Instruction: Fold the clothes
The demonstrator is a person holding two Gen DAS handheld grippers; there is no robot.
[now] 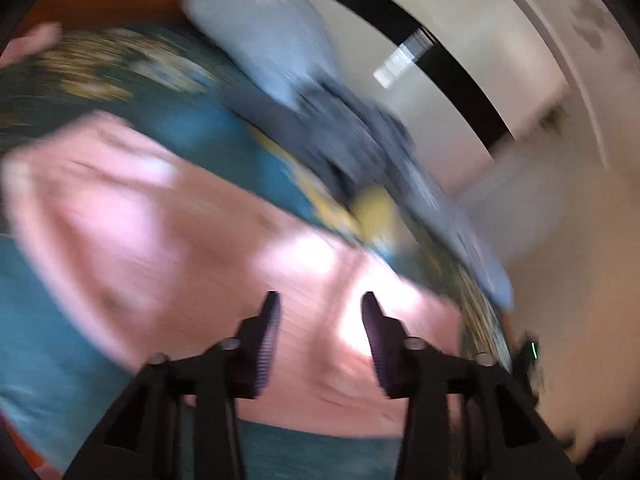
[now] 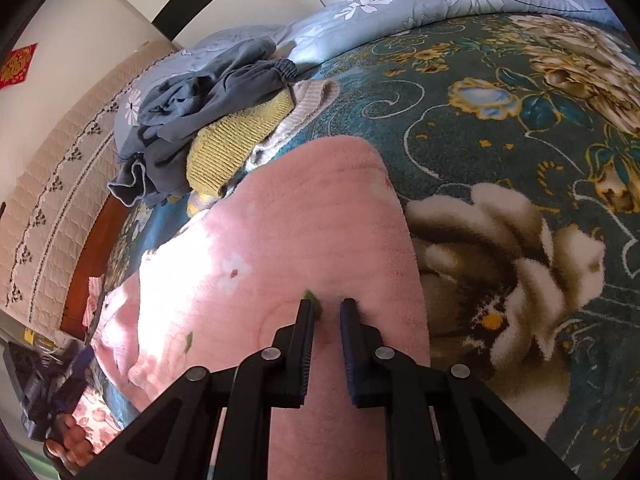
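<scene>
A pink fleece garment [image 2: 288,248] lies spread on a teal flowered blanket [image 2: 500,128] on the bed. My right gripper [image 2: 328,306] is low over the garment, its jaws a narrow gap apart with pink fleece between the fingertips. My left gripper [image 1: 320,304] is open above the same pink garment [image 1: 180,232]; this view is blurred by motion. A pile of grey, yellow and beige clothes [image 2: 208,120] lies beyond the garment, and shows as a dark blur in the left wrist view [image 1: 340,132].
A light blue flowered quilt [image 2: 420,4] lies along the far side of the bed. A padded beige headboard [image 2: 60,200] and wooden bed frame [image 2: 96,248] are at the left. The person's hand with the other gripper [image 2: 60,412] is at the lower left. White walls stand behind.
</scene>
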